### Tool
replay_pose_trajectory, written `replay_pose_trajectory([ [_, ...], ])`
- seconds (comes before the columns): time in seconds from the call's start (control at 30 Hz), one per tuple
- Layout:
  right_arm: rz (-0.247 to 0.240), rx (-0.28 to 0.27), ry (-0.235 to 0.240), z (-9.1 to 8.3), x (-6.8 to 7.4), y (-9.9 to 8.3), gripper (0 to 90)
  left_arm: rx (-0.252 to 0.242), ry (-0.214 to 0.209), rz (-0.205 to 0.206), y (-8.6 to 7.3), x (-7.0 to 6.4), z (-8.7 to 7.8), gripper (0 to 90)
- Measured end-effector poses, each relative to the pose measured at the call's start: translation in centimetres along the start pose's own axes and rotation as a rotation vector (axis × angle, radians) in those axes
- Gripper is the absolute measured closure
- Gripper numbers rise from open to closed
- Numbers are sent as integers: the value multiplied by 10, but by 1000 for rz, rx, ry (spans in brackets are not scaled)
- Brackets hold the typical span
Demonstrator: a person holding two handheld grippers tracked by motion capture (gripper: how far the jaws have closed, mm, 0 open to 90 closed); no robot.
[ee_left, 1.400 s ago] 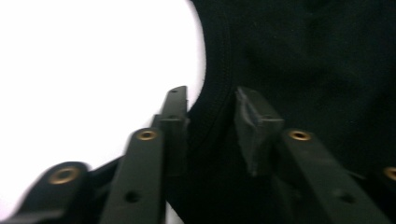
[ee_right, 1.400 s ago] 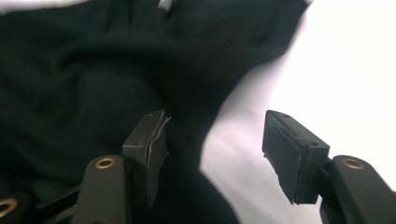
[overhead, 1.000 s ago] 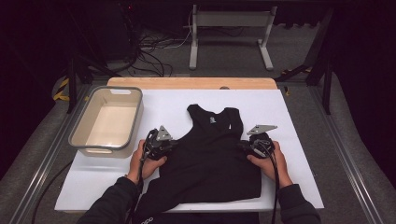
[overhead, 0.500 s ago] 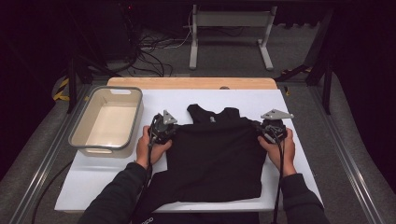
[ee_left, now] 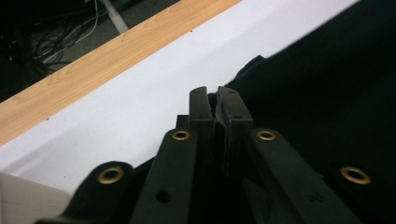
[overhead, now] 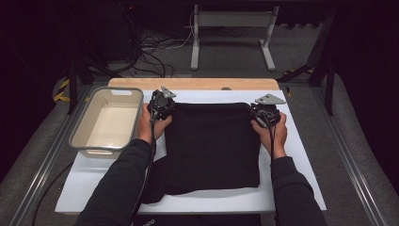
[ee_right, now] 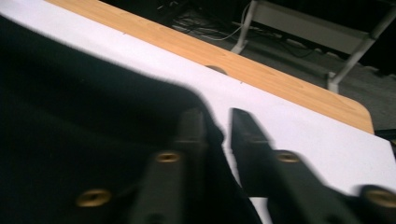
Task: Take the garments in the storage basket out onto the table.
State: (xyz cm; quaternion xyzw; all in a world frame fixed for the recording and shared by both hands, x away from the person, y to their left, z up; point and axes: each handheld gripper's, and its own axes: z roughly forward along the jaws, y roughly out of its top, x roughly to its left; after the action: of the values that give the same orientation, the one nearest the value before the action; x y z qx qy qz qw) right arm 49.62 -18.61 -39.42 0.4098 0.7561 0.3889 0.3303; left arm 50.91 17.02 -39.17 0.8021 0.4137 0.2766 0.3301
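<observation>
Dark floor, loose cables and a metal stand frame lie beyond the counter [overhead: 301, 155], whose white top has a wooden strip along the far edge. At the left of the counter sits an empty beige tub [overhead: 107, 121], well apart from the work. Just beside it, the left tool [overhead: 161, 105] rests at the far left corner of a black garment [overhead: 211, 141], which lies in the middle of the counter as a folded, roughly square stack with a loose flap spilling out at its near left. In the left gripper view this tool [ee_left: 214, 100] has its jaws pressed together on a fold of the cloth's edge, with the fabric bunched between them. At the far right corner sits the right tool [overhead: 266, 113]; in the right gripper view its [ee_right: 218, 122] jaws stand slightly apart, with black cloth lying against the inner one, so whether any fabric is truly pinched cannot be told from the blur. The garment looks light, limp and thin: it should drape and sag wherever it is unsupported and slip from a shallow pinch. Taking it at both far corners, with several layers deep in each grip, seems the soundest hold, and keeping the corners level should keep the fold from skewing.
</observation>
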Motion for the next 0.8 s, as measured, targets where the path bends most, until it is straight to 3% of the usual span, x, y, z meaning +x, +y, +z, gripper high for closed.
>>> replay_pose_trajectory([
  [0.07, 5, 0, -6, 0, 2, 0, 612, -7, 11, -31, 0, -2, -1, 722],
  [0.13, 4, 7, 3, -3, 3, 1, 534, -32, -7, -51, 0, -4, -5, 644],
  [0.27, 32, -8, 25, -15, 3, 0, 501, -64, -44, -23, -1, -11, -16, 595],
  [0.33, 38, -43, 67, -35, 7, -4, 500, -86, -56, 21, -3, -20, -28, 582],
  [0.4, 33, -63, 93, -47, 10, -10, 507, -122, -105, 56, -12, -33, -47, 559],
  [0.5, 48, -81, 152, -66, 18, -27, 518, -154, -145, 110, -29, -47, -69, 524],
  [0.6, 23, -60, 191, -81, 28, -46, 528, -180, -206, 144, -53, -59, -88, 491],
  [0.63, 23, -60, 191, -81, 28, -46, 528, -180, -206, 144, -53, -59, -88, 477],
  [0.67, 1, -41, 218, -91, 35, -56, 534, -196, -252, 168, -71, -66, -98, 465],
  [0.73, -10, -36, 234, -103, 42, -67, 542, -203, -272, 179, -90, -73, -106, 452],
  [0.8, -6, -19, 248, -112, 48, -79, 547, -186, -294, 235, -101, -81, -114, 437],
])
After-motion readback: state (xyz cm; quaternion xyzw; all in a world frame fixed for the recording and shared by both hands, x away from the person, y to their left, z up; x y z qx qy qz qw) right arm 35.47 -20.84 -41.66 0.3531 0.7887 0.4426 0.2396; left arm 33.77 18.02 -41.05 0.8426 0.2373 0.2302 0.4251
